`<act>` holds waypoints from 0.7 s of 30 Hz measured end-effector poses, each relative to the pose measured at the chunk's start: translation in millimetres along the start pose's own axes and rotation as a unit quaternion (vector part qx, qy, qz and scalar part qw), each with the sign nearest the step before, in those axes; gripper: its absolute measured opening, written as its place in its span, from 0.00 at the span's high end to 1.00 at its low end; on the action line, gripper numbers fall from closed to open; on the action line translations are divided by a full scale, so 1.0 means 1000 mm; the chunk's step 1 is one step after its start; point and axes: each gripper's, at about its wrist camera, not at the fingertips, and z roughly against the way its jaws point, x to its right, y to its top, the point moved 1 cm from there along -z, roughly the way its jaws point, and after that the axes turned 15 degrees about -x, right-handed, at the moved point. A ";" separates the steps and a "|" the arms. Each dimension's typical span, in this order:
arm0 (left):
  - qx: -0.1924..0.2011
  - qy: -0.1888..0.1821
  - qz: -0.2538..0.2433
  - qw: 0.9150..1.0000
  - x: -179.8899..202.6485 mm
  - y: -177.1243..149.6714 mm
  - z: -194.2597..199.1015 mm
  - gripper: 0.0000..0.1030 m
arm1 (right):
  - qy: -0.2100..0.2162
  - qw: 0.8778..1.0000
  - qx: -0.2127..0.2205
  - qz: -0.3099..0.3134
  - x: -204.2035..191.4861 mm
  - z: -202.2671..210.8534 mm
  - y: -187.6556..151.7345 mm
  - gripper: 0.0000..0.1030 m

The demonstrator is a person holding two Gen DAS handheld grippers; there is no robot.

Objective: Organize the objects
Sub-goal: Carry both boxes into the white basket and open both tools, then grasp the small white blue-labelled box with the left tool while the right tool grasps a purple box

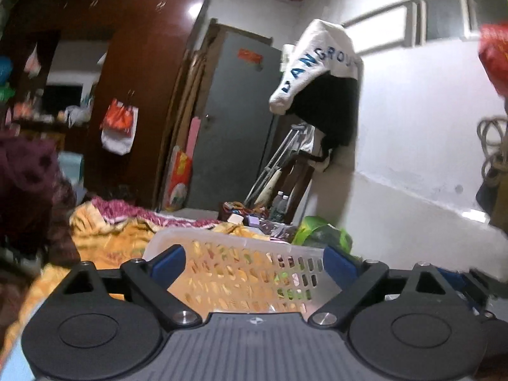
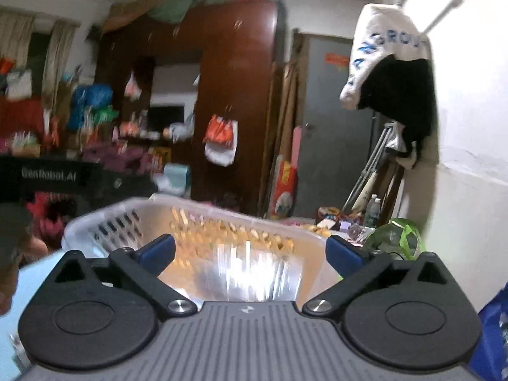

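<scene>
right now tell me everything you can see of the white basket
The white basket looks like thin translucent plastic, with a smooth rolled rim and walls pierced by rows of slots. It sits tilted on the orange patterned bedding, open side up. The inside looks empty, though glare hides its floor. Both grippers' jaws are open near it; neither clearly touches it.

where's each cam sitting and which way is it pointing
Left wrist: on the left hand-held gripper, looking over the white basket toward the grey door; its open blue-tipped fingers show.
Right wrist: on the right hand-held gripper, looking down into the basket toward the wardrobe; its open fingers show, and the other gripper's dark body at the left edge.
Shared: basket, door, wardrobe, white cloth hung on the wall, green bag.
</scene>
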 end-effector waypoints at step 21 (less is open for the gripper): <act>-0.113 0.047 -0.084 0.989 -0.045 -0.135 0.072 0.13 | -0.022 0.977 -0.184 -0.107 0.056 0.052 -0.147 0.12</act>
